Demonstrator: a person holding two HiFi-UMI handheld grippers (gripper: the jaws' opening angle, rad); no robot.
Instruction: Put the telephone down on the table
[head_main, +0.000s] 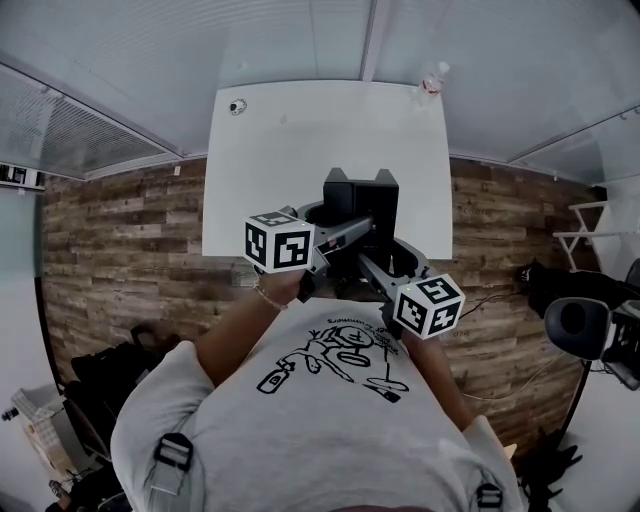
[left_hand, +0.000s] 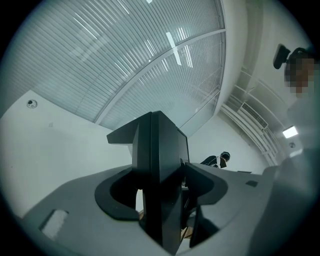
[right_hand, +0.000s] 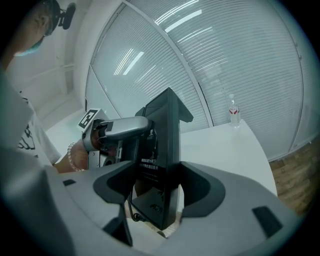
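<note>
- Both grippers are clamped on one black telephone (head_main: 362, 200), which stands on edge between them over the near part of the white table (head_main: 300, 150).
- Our left gripper (left_hand: 162, 190) has its jaws spread wide. In its own view the dark slab of the telephone fills the gap, with a jaw pressed against each side.
- Our right gripper (right_hand: 160, 186) grips the same telephone from the opposite side. Its jaws stand wide and close on the lower part of the body.
- From the right gripper view we see a printed label (right_hand: 149, 167) on the telephone's back and a thin cord (right_hand: 131, 214) leaving its bottom edge.
- That view also shows the left gripper's grey body reaching in to meet the telephone. Behind it are a hand (right_hand: 75, 150) and a beaded bracelet (right_hand: 71, 159) on the wrist.
- Under the telephone we make out a strip of table and a sliver of wooden floor (head_main: 120, 230), so it sits by the table's near edge.
- We cannot tell whether its underside touches the tabletop.
- A water bottle (head_main: 432, 80) stands at the table's far right corner, well apart from the telephone.
- A small round object (head_main: 237, 106) lies near the far left corner.
- Slatted blinds (right_hand: 240, 55) line the walls behind the table.
</note>
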